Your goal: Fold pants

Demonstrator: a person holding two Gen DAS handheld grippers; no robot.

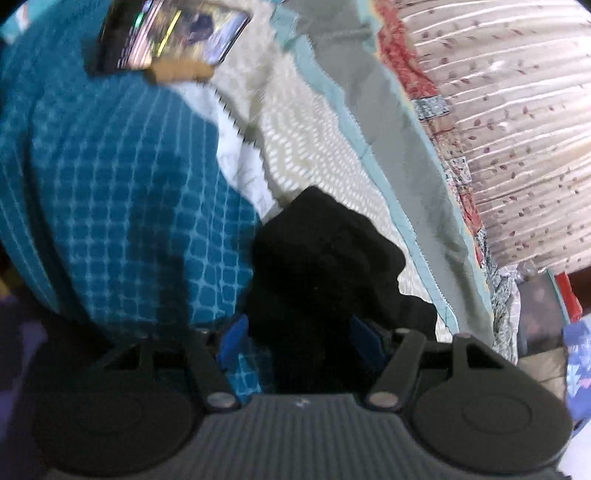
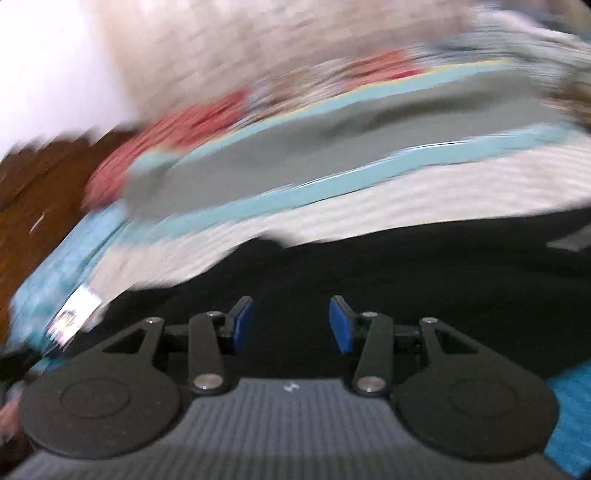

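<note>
A bed fills both views, spread with a teal grid-patterned cover, a cream textured blanket and a grey, blue-edged quilt; brown floor shows beside it. The black pants lie bunched on the bedding. A phone rests farther off. The left gripper is released, cloth between its blue pads; the right gripper hangs released over the pants.
</note>
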